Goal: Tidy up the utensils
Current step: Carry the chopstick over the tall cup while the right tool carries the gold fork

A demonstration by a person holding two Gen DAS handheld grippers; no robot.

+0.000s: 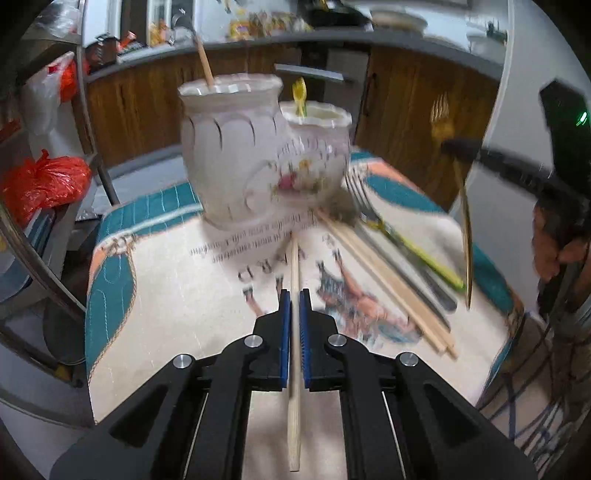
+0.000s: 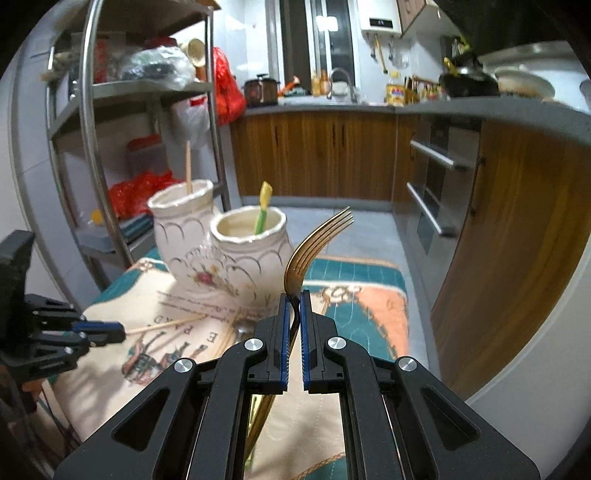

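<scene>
At lower centre, the left gripper (image 1: 294, 295) clamps a chopstick (image 1: 294, 354) above the cloth (image 1: 166, 288). The right gripper (image 2: 294, 297) pinches a gold fork (image 2: 314, 240), tines up at mid-frame, beside two vases (image 2: 236, 258).

This is a home kitchen. Along the far wall runs a grey countertop (image 2: 317, 105) over brown wooden cabinet doors (image 2: 314, 155), with a chrome sink tap (image 2: 341, 83) and a dark electric cooker pot (image 2: 261, 90) on it. A white wall-mounted water heater (image 2: 380, 18) hangs above. On the right is a built-in oven with steel bar handles (image 2: 432, 184). On the left, a steel storage rack (image 2: 147, 88) holds red plastic bags (image 2: 140, 192).
</scene>
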